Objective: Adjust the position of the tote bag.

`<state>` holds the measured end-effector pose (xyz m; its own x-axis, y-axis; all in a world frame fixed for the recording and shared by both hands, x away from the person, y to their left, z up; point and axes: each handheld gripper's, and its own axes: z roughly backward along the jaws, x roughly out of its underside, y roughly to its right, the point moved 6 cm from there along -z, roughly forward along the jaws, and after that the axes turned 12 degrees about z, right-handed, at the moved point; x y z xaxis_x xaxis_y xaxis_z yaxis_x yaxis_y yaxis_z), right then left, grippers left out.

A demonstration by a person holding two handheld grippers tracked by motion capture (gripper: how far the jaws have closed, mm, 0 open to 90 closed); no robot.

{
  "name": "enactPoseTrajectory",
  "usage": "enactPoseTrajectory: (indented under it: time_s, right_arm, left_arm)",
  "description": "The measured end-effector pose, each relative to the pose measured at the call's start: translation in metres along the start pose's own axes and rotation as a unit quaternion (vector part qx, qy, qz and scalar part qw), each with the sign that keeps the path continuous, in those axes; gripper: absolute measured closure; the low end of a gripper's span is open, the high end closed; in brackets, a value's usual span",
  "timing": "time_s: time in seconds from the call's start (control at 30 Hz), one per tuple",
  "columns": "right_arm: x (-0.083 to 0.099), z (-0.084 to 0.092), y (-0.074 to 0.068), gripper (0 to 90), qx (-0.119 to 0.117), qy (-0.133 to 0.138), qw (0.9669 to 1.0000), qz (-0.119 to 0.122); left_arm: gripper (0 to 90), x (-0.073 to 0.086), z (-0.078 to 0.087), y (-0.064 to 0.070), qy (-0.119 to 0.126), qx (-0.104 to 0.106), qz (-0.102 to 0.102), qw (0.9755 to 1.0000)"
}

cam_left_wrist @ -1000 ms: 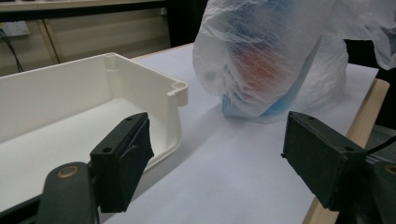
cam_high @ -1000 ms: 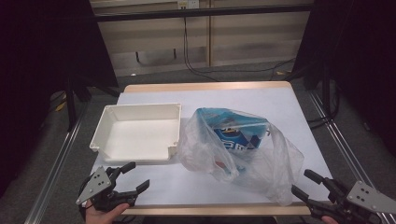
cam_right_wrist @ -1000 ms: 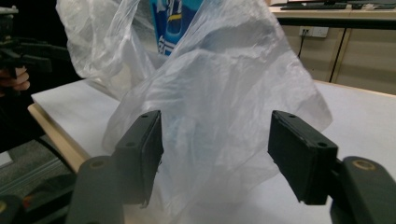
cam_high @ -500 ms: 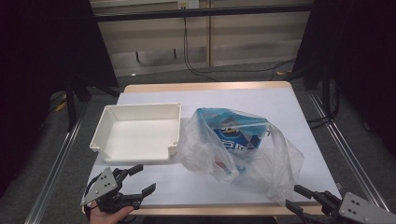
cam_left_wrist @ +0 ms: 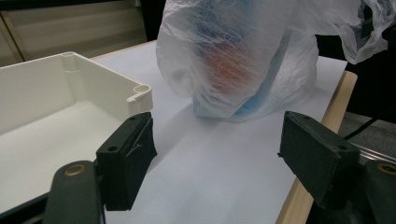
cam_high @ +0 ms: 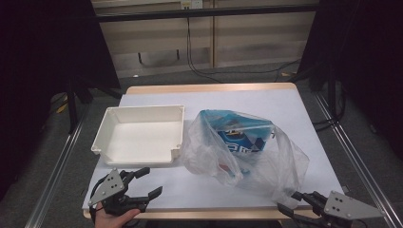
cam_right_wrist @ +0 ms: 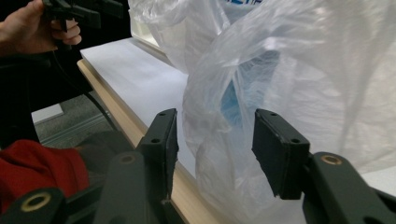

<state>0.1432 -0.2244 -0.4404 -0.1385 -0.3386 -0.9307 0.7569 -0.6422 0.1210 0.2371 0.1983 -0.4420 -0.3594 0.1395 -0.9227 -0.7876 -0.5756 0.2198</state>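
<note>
Closing its jaws lately, the right gripper (cam_right_wrist: 215, 149) is straddling a fold of the crinkled, see-through bag (cam_high: 247, 149) without pinching it. Blue packaging is showing inside. The left gripper (cam_high: 145, 183) is sitting open.

My left gripper (cam_high: 142, 187) has bare table (cam_high: 190, 190) ahead at lower centre; the tray (cam_high: 138, 135) blocks upper left, and the bag (cam_high: 247, 152) fills the centre right beside it.

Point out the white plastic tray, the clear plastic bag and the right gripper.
white rectangular plastic tray (cam_high: 138, 142): high view, on its bare floor.
clear crinkled plastic bag holding blue packaging (cam_high: 280, 164): high view, on its loose right side.
right gripper (cam_right_wrist: 215, 140): right gripper view, midway between its black fingers, bag film between them.
</note>
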Motion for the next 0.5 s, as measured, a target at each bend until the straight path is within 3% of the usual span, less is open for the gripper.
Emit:
enactPoseTrajectory:
  time_s: [0.07,0.13,0.23,0.27,0.5]
  right_arm:
    - [0.0,-0.002,-0.001,52.8,-0.002,-0.002,1.0,-0.001]
    - [0.001,-0.007,-0.001,56.7,-0.006,-0.01,0.9999,0.007]
    - [0.001,-0.01,0.0,61.5,-0.007,-0.012,0.9999,0.007]
    - [0.001,-0.011,0.0,66.9,-0.011,-0.013,0.9998,0.009]
    - [-0.001,-0.013,0.001,82.7,-0.022,-0.009,0.9997,0.007]
  left_arm:
    - [26.0,0.0,0.0,0.001,0.0,-0.002,-0.001,1.0]
    - [27.4,-0.001,-0.002,0.004,-0.001,0.012,-0.002,0.9999]
    - [28.8,-0.003,-0.004,0.006,-0.002,0.009,-0.006,0.9999]
    - [29.1,-0.003,-0.005,0.01,-0.003,0.023,-0.006,0.9997]
    - [31.8,-0.006,-0.009,0.019,-0.011,0.036,-0.014,0.9992]
